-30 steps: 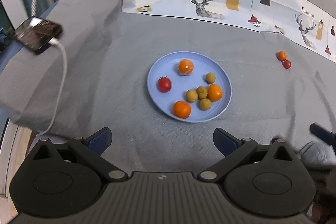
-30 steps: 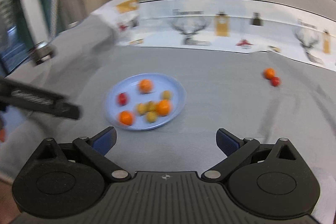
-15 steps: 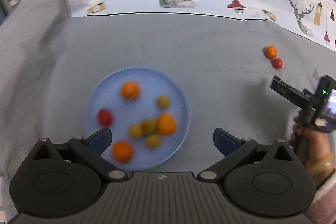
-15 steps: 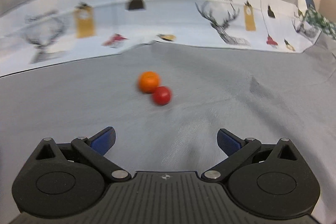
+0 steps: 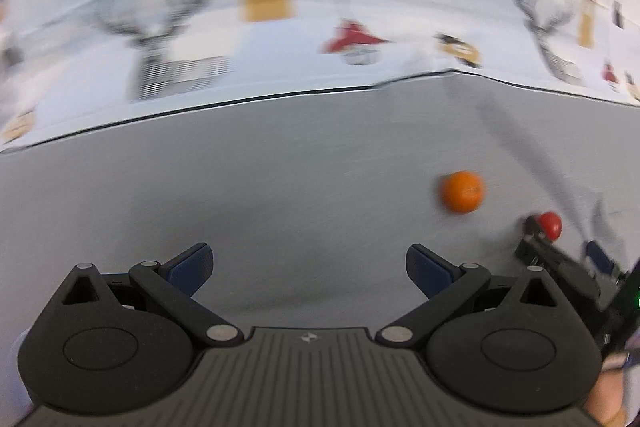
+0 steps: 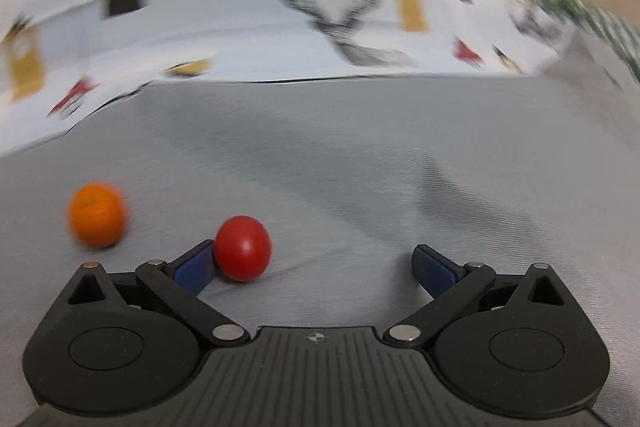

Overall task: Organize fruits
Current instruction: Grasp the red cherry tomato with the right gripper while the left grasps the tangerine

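A small orange (image 5: pixel 462 191) and a red tomato (image 5: pixel 550 224) lie close together on the grey cloth. In the right wrist view the tomato (image 6: pixel 242 247) sits just inside my right gripper (image 6: pixel 314 267), against its left finger (image 6: pixel 192 269); the orange (image 6: pixel 96 215) lies further left, outside the jaws. The right gripper is open, low over the cloth. My left gripper (image 5: pixel 310 269) is open and empty, to the left of both fruits. The right gripper (image 5: pixel 560 263) shows at the right edge of the left wrist view. The blue plate is out of view.
A white printed sheet with deer and lamp pictures (image 5: pixel 280 27) covers the far side of the grey cloth (image 5: pixel 280 187); it also shows in the right wrist view (image 6: pixel 320 19). A crease in the cloth (image 6: pixel 440 179) runs right of the tomato.
Both grippers have moved right, away from the plate, which left the view. The right gripper has closed in on the tomato, which now sits between its open fingers.
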Demonstrator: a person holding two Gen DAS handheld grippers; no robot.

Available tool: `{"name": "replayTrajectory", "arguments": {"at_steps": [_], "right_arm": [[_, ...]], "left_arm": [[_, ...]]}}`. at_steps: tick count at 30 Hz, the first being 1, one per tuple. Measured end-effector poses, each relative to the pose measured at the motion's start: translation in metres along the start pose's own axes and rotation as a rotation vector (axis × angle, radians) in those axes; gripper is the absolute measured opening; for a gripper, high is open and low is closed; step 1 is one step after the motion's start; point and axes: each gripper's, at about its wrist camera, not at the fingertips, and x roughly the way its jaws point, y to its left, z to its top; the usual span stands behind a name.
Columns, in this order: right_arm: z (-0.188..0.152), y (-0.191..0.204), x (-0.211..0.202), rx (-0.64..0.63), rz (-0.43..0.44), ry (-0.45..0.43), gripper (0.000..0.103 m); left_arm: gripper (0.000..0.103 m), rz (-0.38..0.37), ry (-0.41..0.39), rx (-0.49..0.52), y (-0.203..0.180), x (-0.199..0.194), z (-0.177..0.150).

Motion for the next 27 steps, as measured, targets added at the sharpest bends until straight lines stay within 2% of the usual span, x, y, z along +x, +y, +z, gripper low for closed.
{"name": "replayTrajectory", "arguments": {"at_steps": [6, 11, 13, 14, 15, 16, 17, 18, 21, 24, 27], "right_arm": [[-0.003, -0.011, 0.001, 0.01, -0.01, -0.004, 0.101], [0.0, -0.015, 0.003, 0.031, -0.005, -0.003, 0.1], [0.0, -0.016, 0.002, 0.04, -0.007, -0.005, 0.096], [0.0, -0.017, 0.001, 0.05, -0.011, -0.007, 0.088], [0.0, -0.019, 0.0, 0.066, -0.019, -0.013, 0.074], [0.001, -0.022, -0.002, 0.081, -0.025, -0.02, 0.06], [0.001, -0.024, -0.005, 0.098, -0.042, -0.034, 0.029], [0.001, -0.027, -0.006, 0.118, -0.061, -0.04, 0.031], [0.002, -0.032, -0.007, 0.166, -0.05, -0.044, 0.031], [0.003, -0.035, -0.008, 0.192, -0.052, -0.057, 0.03], [0.005, -0.039, -0.014, 0.211, -0.054, -0.092, 0.03]], "left_arm": [[0.103, -0.117, 0.075, 0.135, -0.06, 0.066, 0.029], [0.103, -0.118, 0.124, 0.144, -0.084, 0.099, 0.04], [0.103, -0.111, 0.121, 0.127, -0.084, 0.101, 0.041], [0.102, -0.114, 0.1, 0.131, -0.086, 0.1, 0.042], [0.089, -0.114, 0.077, 0.153, -0.088, 0.098, 0.042], [0.066, -0.09, 0.048, 0.198, -0.092, 0.095, 0.042], [0.048, -0.079, 0.022, 0.237, -0.096, 0.09, 0.04], [0.04, -0.071, 0.02, 0.257, -0.098, 0.087, 0.039], [0.04, -0.14, 0.047, 0.222, -0.092, 0.08, 0.038], [0.04, -0.138, 0.012, 0.209, -0.084, 0.063, 0.029], [0.04, -0.13, 0.015, 0.168, -0.068, 0.036, 0.015]]}}
